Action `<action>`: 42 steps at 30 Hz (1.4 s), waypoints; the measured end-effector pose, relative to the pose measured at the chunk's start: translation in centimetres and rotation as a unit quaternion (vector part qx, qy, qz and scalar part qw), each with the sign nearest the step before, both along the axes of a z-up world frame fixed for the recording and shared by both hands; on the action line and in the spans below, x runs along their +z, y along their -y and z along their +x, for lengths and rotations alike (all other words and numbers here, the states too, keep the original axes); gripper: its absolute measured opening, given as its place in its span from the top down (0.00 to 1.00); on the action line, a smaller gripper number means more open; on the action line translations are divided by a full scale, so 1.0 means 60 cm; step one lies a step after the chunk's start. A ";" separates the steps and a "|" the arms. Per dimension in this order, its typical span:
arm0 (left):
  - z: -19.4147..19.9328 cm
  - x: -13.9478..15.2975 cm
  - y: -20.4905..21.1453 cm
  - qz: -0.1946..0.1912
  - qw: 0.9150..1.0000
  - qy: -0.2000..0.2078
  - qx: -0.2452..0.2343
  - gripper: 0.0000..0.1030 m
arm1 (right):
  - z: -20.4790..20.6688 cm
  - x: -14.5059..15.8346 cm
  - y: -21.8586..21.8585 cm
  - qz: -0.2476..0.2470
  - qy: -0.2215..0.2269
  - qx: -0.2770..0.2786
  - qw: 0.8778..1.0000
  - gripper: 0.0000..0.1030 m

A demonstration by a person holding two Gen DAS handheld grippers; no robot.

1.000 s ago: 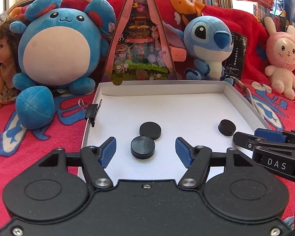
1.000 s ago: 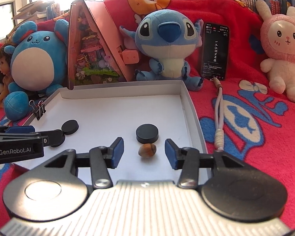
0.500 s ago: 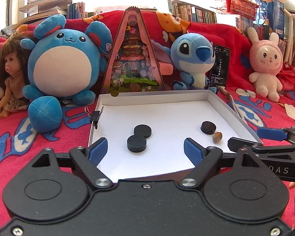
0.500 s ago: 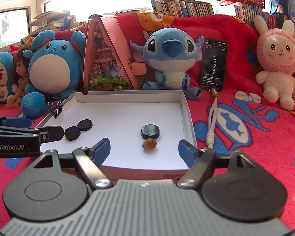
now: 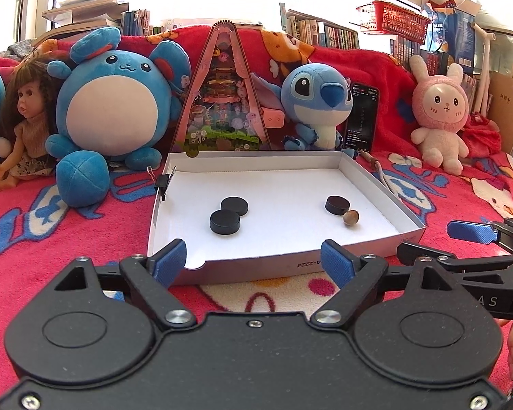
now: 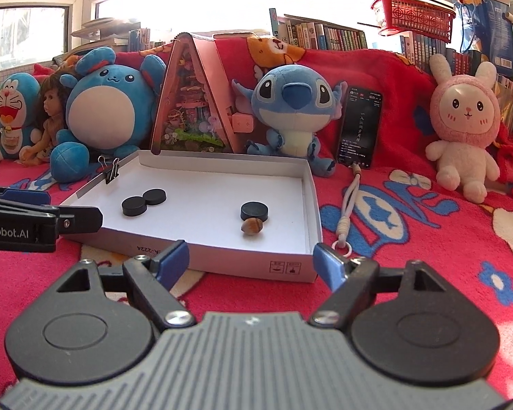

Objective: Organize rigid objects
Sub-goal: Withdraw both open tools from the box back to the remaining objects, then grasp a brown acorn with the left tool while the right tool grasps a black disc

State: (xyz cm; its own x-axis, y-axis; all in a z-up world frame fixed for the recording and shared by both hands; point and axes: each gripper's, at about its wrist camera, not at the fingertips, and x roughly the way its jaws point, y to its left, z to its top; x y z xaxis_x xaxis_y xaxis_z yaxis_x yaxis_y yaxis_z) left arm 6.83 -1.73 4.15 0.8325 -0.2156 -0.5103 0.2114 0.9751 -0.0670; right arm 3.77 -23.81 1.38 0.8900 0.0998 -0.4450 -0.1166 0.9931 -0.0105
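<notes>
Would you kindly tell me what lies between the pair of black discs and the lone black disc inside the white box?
Nothing: in both wrist views only bare white box floor separates the pair of black discs from the lone black disc.

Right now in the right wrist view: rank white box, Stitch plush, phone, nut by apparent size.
1. white box
2. Stitch plush
3. phone
4. nut
The box lies nearer the camera than the plush and phone, so that gap may be exaggerated; the order looks safe.
</notes>
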 end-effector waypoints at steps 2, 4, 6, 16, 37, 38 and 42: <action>-0.011 -0.003 -0.002 -0.002 1.000 0.002 -0.001 0.17 | -0.010 -0.003 0.002 0.004 0.000 0.002 1.000 0.15; -0.023 -0.006 -0.003 -0.003 1.000 0.006 -0.003 0.17 | -0.019 -0.007 0.000 0.004 0.000 0.007 1.000 0.15; -0.034 -0.010 -0.003 -0.002 1.000 0.009 -0.006 0.17 | -0.028 -0.011 -0.003 0.000 0.001 0.009 1.000 0.14; -0.071 -0.032 -0.015 -0.012 1.000 -0.005 -0.010 0.15 | -0.070 -0.026 -0.014 -0.012 0.009 0.015 1.000 0.13; -0.139 -0.063 -0.019 0.036 0.998 -0.031 -0.035 0.38 | -0.137 -0.055 -0.027 -0.027 -0.010 0.039 0.999 0.13; -0.140 -0.064 -0.020 0.035 0.998 -0.036 -0.036 0.43 | -0.139 -0.056 -0.028 -0.027 -0.010 0.040 0.999 0.13; -0.142 -0.065 -0.020 0.029 0.998 -0.045 -0.046 0.56 | -0.146 -0.060 -0.031 -0.022 -0.011 0.047 0.999 0.17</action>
State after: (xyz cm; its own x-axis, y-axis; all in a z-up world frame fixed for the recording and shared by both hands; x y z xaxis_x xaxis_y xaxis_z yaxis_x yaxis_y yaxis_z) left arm -1.71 -0.51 0.28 0.7608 -0.2580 -0.5955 0.2967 0.9543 -0.0344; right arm -5.02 -21.95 -2.20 0.8675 0.1619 -0.4704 -0.2090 0.9767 -0.0492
